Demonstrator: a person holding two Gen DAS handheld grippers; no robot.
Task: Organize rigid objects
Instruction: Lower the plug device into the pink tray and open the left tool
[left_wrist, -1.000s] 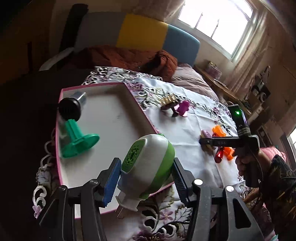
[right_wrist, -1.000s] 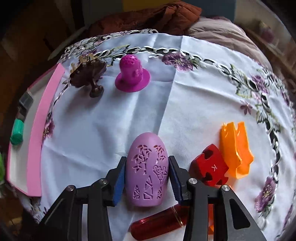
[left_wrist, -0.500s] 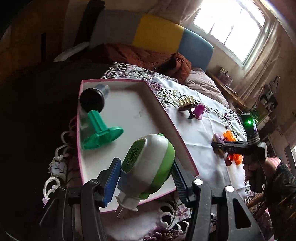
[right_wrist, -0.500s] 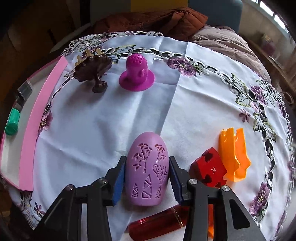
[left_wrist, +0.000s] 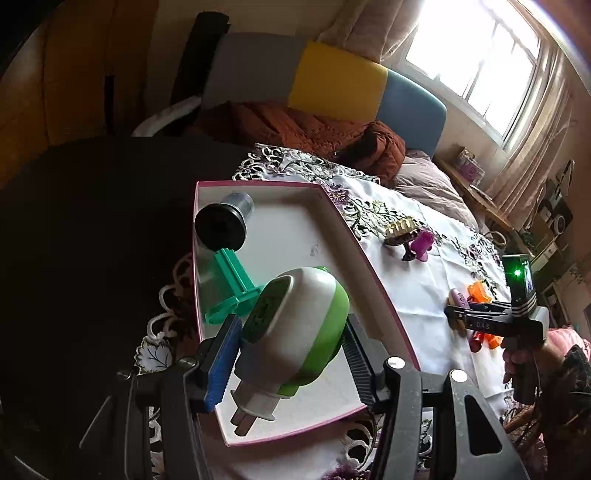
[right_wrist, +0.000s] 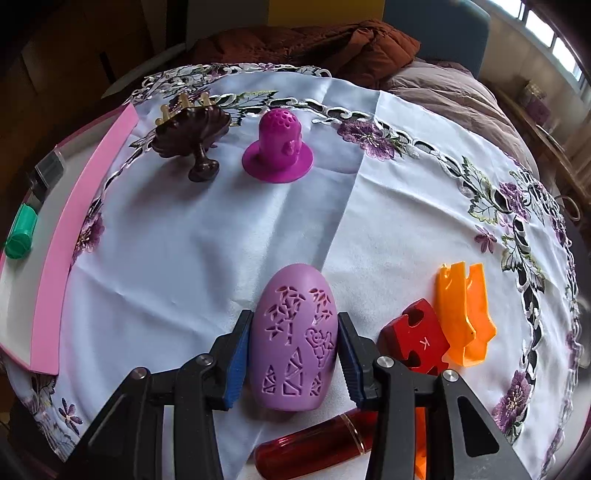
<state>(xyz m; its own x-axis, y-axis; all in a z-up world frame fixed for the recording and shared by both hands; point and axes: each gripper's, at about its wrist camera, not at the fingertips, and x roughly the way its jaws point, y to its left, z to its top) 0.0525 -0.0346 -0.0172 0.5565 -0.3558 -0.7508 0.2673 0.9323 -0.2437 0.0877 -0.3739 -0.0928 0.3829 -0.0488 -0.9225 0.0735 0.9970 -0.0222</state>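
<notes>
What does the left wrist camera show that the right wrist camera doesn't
Only the left wrist view shows the left claw gripping the green and white plug-in device over the pink-edged tray, plus the window. Only the right wrist view shows the red puzzle piece clearly. Both show the right claw around the lilac egg-shaped shell, the magenta piece and the tablecloth.
</notes>
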